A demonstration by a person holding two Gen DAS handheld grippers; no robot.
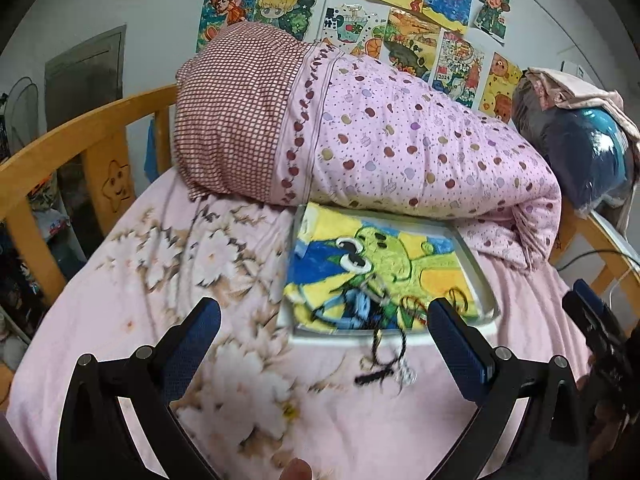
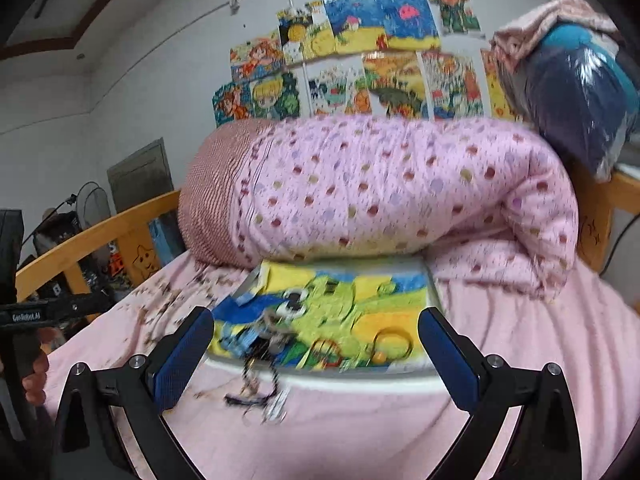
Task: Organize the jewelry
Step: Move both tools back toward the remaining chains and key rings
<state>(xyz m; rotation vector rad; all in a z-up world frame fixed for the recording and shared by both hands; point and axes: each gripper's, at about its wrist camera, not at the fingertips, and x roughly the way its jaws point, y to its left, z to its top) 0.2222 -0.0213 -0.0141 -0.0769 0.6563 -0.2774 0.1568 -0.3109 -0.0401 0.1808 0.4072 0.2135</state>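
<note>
Both hand-held grippers, left (image 1: pixel 324 336) and right (image 2: pixel 316 340), were wide open, holding nothing.
Jewelry (image 1: pixel 384 364) spilled off the tray (image 1: pixel 478 280), rolled quilt (image 1: pixel 400 136) crowding behind it.

— What's the bedsheet (image 1: pixel 120 300) made of?
— Soft matt cloth, pink with a flower print. The rolled quilt (image 1: pixel 400 136) is cloth too, puffy and dotted.
— And the bed rail (image 1: pixel 80 136)?
— Smooth varnished wood.
— The tray (image 1: pixel 478 280)?
— Glossy white plastic, lined with a crayoned paper drawing (image 1: pixel 380 256).
— The gripper fingers (image 1: pixel 460 340)?
— Matt black plastic with rough blue pads and shiny metal pins.
</note>
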